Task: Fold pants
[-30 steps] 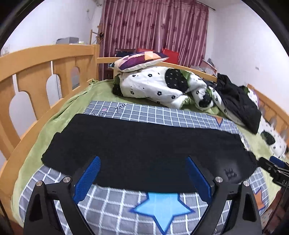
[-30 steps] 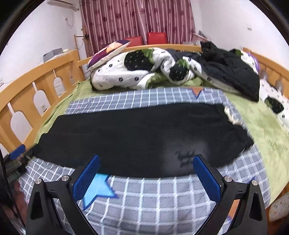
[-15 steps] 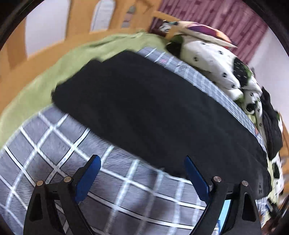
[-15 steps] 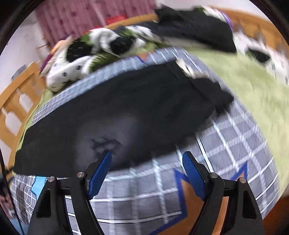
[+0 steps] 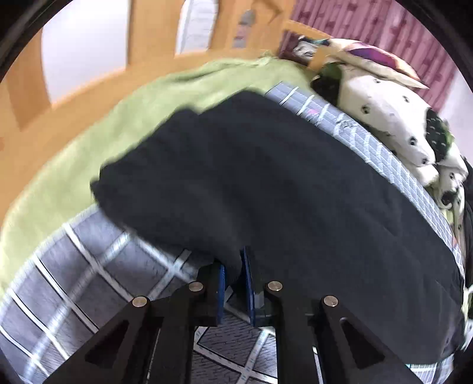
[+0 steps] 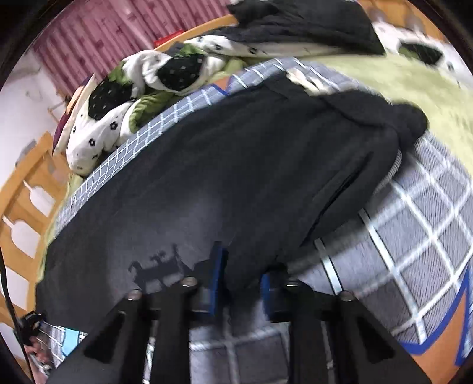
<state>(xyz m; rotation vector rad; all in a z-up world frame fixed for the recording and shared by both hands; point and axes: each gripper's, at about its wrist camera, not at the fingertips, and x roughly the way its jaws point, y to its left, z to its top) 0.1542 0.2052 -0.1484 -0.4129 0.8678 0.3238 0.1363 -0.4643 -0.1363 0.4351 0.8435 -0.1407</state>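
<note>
Black pants lie flat across a grey checked blanket on the bed; they also show in the right wrist view. My left gripper is shut on the near edge of the pants close to the leg end. My right gripper is closed on the near edge of the pants close to the waist end, with black cloth bunched between its blue pads.
A green sheet lies under the blanket. A rumpled white spotted quilt and a pillow lie at the back. A dark jacket lies at the far right. A wooden bed rail runs along the left.
Both grippers have moved down to the near edge of the pants and closed on the cloth; they were wide open before.
</note>
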